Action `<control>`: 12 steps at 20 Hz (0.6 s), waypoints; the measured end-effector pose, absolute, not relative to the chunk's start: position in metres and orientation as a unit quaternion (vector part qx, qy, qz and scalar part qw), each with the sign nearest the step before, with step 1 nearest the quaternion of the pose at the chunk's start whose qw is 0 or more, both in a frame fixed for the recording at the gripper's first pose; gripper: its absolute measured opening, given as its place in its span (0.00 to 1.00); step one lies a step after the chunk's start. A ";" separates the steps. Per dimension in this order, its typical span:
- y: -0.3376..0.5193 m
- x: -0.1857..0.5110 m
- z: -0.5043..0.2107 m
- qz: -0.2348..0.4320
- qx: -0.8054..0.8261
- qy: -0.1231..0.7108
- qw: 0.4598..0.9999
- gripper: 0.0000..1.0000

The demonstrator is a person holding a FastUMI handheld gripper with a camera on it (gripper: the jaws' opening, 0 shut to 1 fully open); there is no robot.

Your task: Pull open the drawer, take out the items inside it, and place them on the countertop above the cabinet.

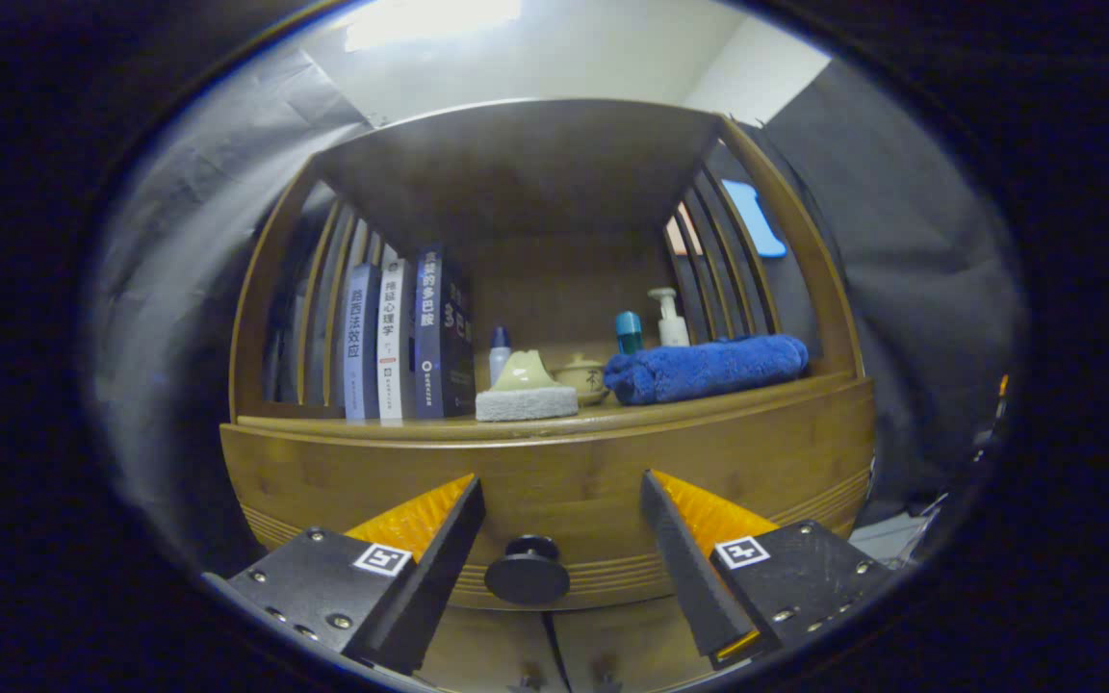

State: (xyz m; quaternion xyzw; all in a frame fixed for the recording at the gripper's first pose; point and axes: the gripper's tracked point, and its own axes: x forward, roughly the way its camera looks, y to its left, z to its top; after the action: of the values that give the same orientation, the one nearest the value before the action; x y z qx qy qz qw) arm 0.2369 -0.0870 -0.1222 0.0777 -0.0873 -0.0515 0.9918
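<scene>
A wooden cabinet fills the view, with its drawer front (pixel 554 481) closed just below the countertop (pixel 631 416). A round dark knob (pixel 528 571) sticks out of the drawer front. My gripper (pixel 559 496) is open, its two fingers spread on either side of the knob and slightly above it, touching nothing. The knob sits in the gap between the fingers, a little beyond their tips. What lies inside the drawer is hidden.
On the countertop stand several upright books (pixel 405 337) at the left, a sponge (pixel 526 395), a small lidded pot (pixel 581 375), bottles (pixel 670 318) and a folded blue towel (pixel 704 369) at the right. Slatted wooden sides and a shelf (pixel 526 164) close in the countertop space.
</scene>
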 end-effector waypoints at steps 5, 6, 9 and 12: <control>-0.087 0.239 -0.125 -0.054 0.108 -0.033 0.992 0.99; -0.086 0.238 -0.125 -0.054 0.103 -0.019 0.993 0.98; -0.090 0.236 -0.120 -0.070 0.038 0.001 0.997 0.99; -0.083 0.219 -0.115 -0.072 -0.038 0.019 0.996 0.99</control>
State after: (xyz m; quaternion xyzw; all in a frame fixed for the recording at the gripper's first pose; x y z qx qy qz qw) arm 0.2190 -0.0831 -0.1149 -0.0383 0.0195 -0.0719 0.9965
